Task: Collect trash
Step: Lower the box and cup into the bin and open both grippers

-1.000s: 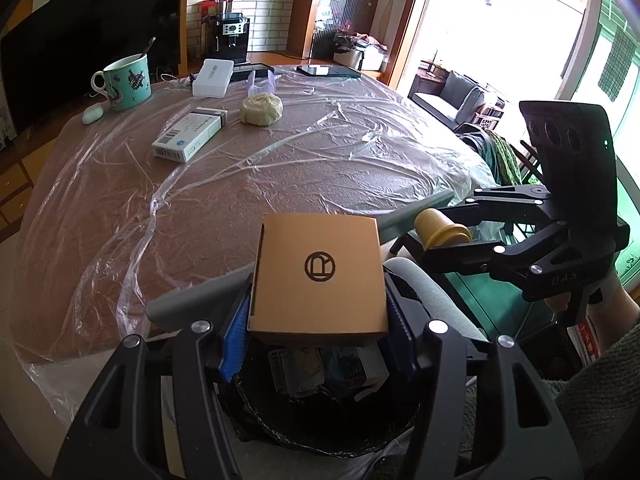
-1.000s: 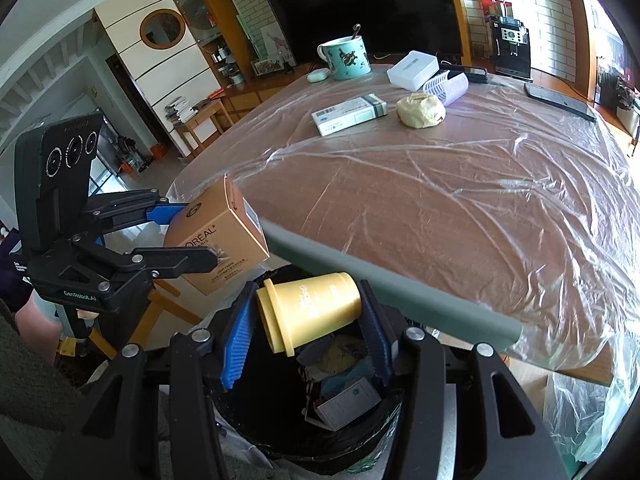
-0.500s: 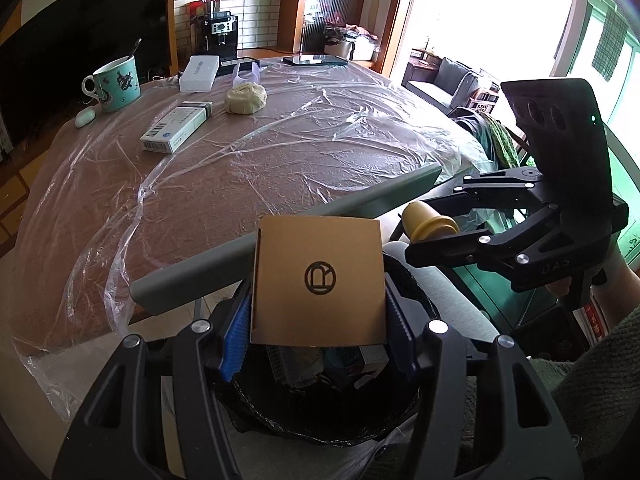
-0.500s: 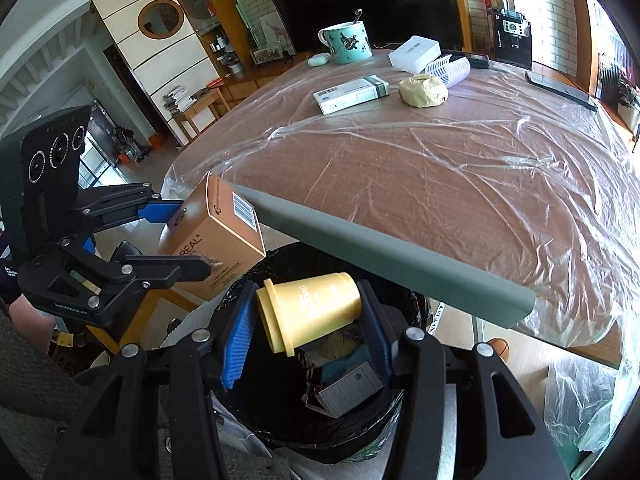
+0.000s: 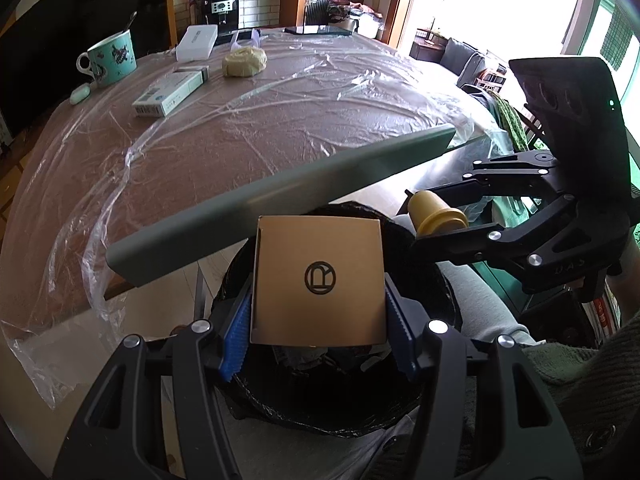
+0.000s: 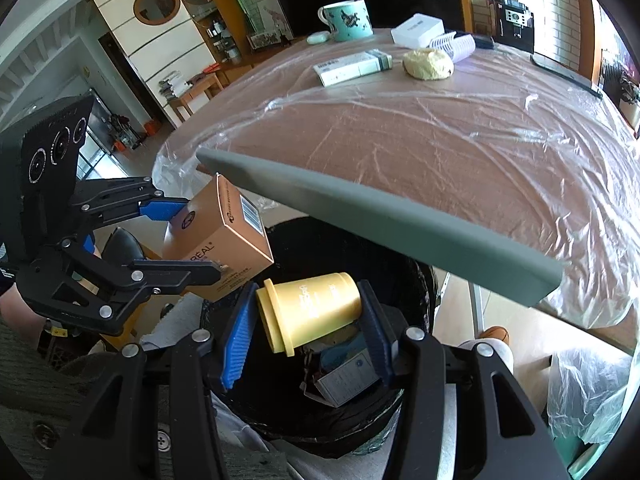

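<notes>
Trash bin, black-lined, sits at lower centre of both views, directly beneath both loads. Left gripper pinches a brown carton; right gripper pinches a yellow cup lying sideways, long axis across the jaws. Grey chair back borders the bin's far side, table beyond.

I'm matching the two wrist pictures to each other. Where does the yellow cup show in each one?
Left wrist view: the yellow cup is at right of centre, clamped in the right gripper.
Right wrist view: the cup sits low at centre, on its side between the blue pads over the black bin.
Shared landmark: the teal mug on the table.
</notes>
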The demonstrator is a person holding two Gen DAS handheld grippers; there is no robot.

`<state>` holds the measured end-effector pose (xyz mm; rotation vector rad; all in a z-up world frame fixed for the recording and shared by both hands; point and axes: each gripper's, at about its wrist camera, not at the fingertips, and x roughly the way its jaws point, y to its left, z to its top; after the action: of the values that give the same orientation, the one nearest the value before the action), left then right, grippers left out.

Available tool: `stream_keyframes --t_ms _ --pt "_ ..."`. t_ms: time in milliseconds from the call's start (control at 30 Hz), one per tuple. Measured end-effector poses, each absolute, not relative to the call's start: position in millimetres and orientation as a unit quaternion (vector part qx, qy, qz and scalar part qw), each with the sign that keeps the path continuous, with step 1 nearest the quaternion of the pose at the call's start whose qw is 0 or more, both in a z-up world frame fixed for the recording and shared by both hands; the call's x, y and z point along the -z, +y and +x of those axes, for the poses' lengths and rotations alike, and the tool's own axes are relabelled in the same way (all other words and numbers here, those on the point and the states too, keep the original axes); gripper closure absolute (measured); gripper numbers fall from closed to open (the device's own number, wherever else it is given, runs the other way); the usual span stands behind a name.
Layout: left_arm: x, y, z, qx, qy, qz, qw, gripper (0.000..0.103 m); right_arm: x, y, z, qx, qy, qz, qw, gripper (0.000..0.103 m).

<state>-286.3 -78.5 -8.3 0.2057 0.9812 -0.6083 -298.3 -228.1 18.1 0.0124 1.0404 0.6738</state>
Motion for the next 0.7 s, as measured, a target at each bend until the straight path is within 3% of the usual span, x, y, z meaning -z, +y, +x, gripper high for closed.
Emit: stream_keyframes --t_ms 700 --pt "43 -79 -279 0.266 0.499 0.109 0.818 0.044 13 -218 -296 -0.299 0.519 -0.011 0.801 0.054"
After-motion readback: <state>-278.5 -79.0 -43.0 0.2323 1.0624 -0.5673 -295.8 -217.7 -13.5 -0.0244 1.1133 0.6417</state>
